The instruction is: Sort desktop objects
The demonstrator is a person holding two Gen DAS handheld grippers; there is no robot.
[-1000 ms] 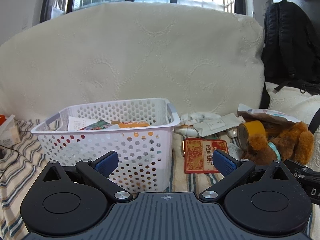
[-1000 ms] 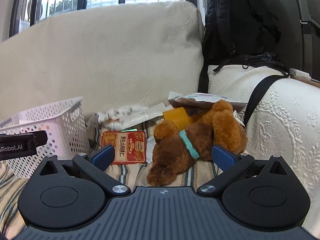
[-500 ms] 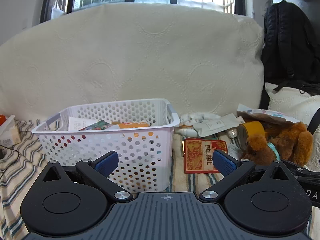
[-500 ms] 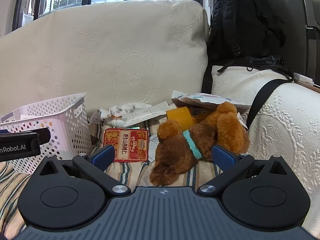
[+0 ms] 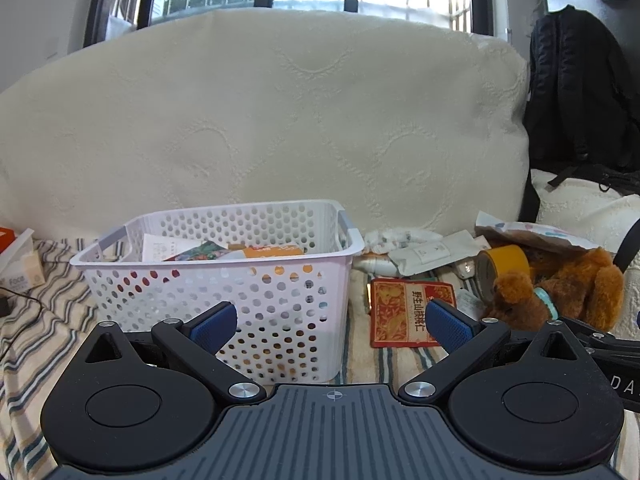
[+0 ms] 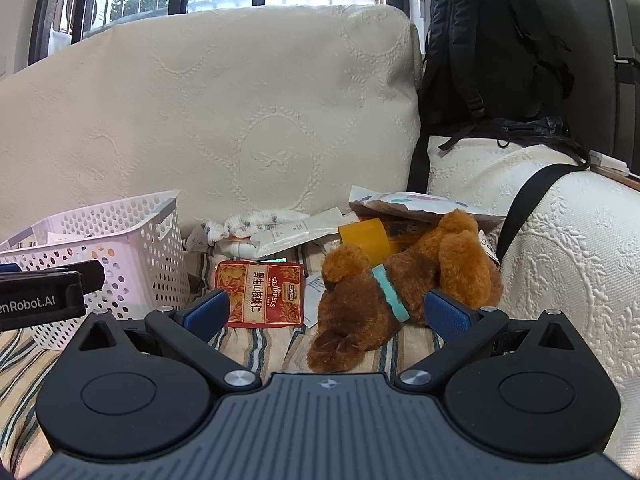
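Note:
A white perforated basket holding several packets stands on the striped cloth; it also shows at the left of the right wrist view. Right of it lie a red snack packet, a brown plush dog with a teal collar, a yellow tape roll and white sachets. My left gripper is open and empty in front of the basket. My right gripper is open and empty, close in front of the plush dog.
A large cream cushion backs the scene. A black backpack stands at the right on a cream quilted armrest. A tissue box sits at far left. A flat patterned pouch lies behind the dog.
The right gripper has moved forward and a little right, so the plush dog and red packet appear nearer. The left gripper has barely moved. Both stay open.

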